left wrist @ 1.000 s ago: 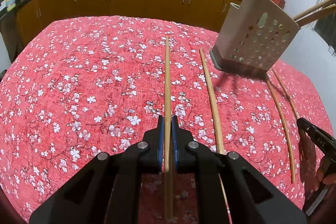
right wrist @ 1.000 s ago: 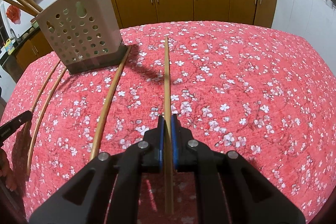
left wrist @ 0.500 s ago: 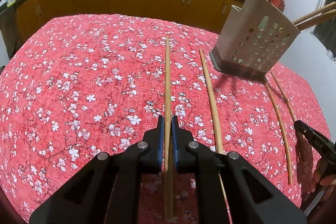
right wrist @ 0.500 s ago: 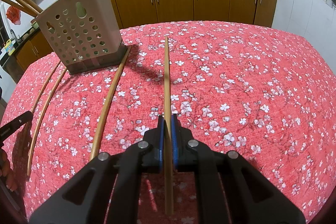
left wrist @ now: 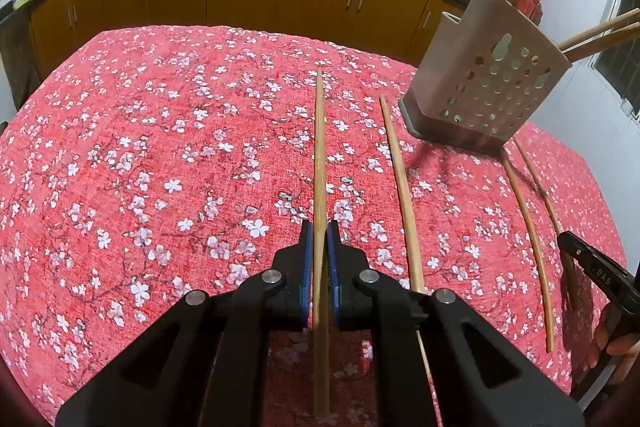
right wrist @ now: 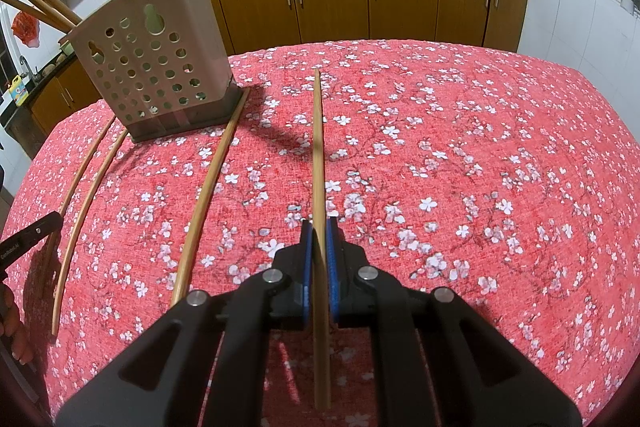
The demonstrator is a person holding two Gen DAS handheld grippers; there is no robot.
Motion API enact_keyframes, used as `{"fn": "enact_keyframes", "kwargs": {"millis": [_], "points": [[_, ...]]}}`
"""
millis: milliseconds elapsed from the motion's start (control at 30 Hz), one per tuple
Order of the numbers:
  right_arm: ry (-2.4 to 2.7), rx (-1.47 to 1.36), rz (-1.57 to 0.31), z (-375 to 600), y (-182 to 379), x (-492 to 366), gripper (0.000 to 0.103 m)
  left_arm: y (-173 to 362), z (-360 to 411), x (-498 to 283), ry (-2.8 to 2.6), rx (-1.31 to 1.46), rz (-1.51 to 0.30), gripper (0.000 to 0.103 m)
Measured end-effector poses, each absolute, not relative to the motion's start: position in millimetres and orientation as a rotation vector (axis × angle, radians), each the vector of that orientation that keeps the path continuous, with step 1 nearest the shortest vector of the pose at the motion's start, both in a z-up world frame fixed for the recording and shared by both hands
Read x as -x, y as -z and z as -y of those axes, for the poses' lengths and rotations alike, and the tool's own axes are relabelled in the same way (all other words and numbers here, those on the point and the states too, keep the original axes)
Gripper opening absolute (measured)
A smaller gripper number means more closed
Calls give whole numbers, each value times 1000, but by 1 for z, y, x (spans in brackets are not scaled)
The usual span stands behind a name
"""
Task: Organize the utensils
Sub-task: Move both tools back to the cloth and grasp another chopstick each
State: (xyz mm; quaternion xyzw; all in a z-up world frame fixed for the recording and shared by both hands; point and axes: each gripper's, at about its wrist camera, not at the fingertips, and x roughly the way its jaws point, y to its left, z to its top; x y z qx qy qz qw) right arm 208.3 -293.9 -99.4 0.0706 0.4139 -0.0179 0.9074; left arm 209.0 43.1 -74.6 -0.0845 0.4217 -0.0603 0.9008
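My left gripper [left wrist: 319, 235] is shut on a wooden chopstick [left wrist: 319, 147] that points away over the red flowered cloth. In the right wrist view my right gripper [right wrist: 319, 235] is likewise shut on a chopstick [right wrist: 317, 147]. A beige perforated utensil holder [left wrist: 488, 87] [right wrist: 156, 67] stands upright at the back between the two, with several chopsticks sticking out of its top. Two loose chopsticks [left wrist: 400, 187] [left wrist: 528, 227] lie on the cloth in front of it, seen from the right as a near chopstick [right wrist: 208, 195] and a far chopstick [right wrist: 84, 195].
Each view shows the other gripper at its edge: the right gripper [left wrist: 596, 271] and the left gripper [right wrist: 28, 239], each with fingers of a hand below it. The table [right wrist: 480, 147] ends at the back, before brown kitchen cabinets [right wrist: 328, 3] with woks on the counter.
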Motion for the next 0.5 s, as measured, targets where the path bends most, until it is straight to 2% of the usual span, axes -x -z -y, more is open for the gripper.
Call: {"fn": "enact_keyframes", "kwargs": {"millis": [500], "points": [[37,-145,-855,294,99,-209,9,75,-43,-209,126,179,-872,9]]}}
